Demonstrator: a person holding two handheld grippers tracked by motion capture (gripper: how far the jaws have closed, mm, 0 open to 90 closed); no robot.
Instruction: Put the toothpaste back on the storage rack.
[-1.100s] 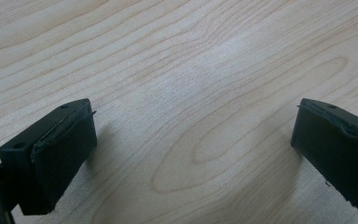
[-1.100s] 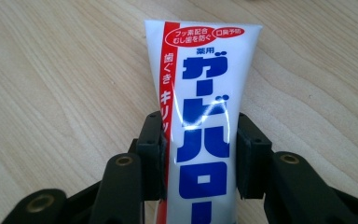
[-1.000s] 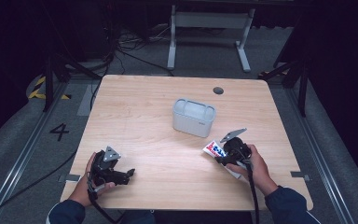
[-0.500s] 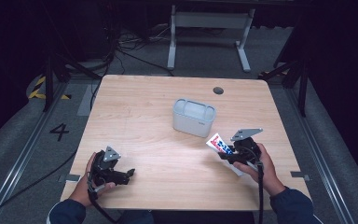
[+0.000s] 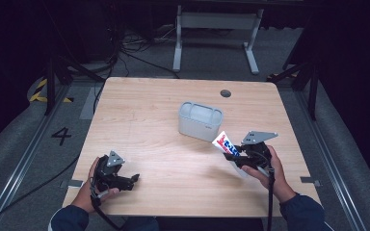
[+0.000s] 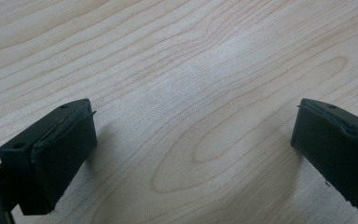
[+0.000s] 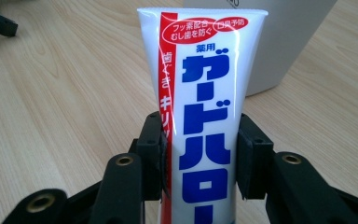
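While the right hand-held gripper [image 7: 199, 154] has its jaws closed on the flanks of a toothpaste tube [image 7: 204, 116], the tube's long axis runs straight out along the jaws, crimped end leading. Just beyond that end, toward the far middle of the surface [image 5: 149, 110], stands a grey open-topped container [image 5: 200, 120], near but not touching. Right hand is by far the nearer. Left hand-held gripper [image 6: 191, 154] rests low at the near left, jaws wide apart, holding nothing.
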